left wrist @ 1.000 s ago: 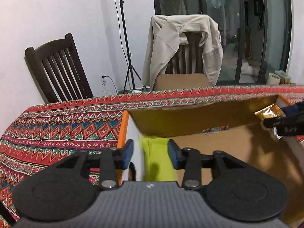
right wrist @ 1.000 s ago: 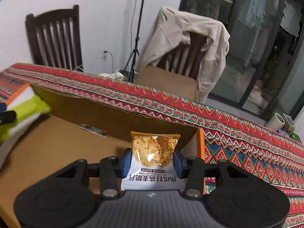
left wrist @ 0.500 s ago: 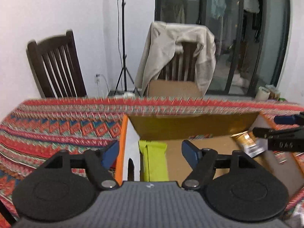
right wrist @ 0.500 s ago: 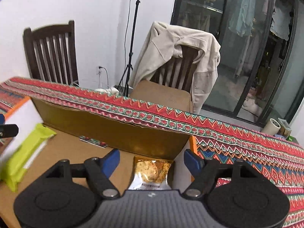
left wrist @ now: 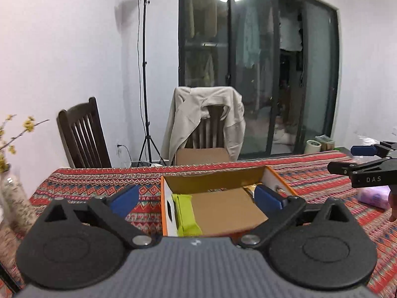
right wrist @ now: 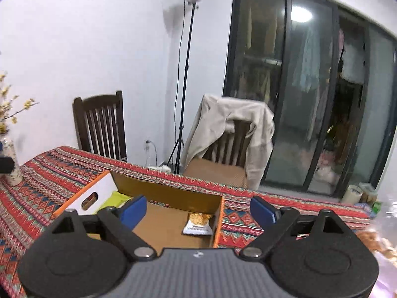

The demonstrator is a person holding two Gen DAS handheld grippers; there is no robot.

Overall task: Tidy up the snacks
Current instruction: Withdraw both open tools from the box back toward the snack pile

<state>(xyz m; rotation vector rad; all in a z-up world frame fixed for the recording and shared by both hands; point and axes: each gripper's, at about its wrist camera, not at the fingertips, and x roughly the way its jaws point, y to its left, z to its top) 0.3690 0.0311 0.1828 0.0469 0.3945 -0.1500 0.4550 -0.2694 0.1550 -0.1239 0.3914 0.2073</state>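
An open cardboard box [left wrist: 224, 182] with orange and white sides sits on the patterned tablecloth; it also shows in the right wrist view [right wrist: 173, 193]. A green snack pack [left wrist: 186, 214] lies against its left wall, also seen in the right wrist view [right wrist: 116, 198]. An orange and white cracker pack [right wrist: 198, 223] lies at the box's right end. My left gripper [left wrist: 196, 197] is open and empty, raised above the box. My right gripper [right wrist: 197, 209] is open and empty, also raised above the box; it shows at the right in the left wrist view [left wrist: 357, 161].
A pink snack pack [left wrist: 374, 196] lies on the cloth right of the box. More snacks [right wrist: 377, 243] lie blurred at the far right. A vase with yellow flowers [left wrist: 10, 193] stands at the left table end. Two chairs [left wrist: 83, 134] and a light stand [left wrist: 145, 74] are behind.
Both grippers opened and let go: the green pack now lies at the box's left end, the cracker pack at its right. Both grippers then lifted up and back from the box.
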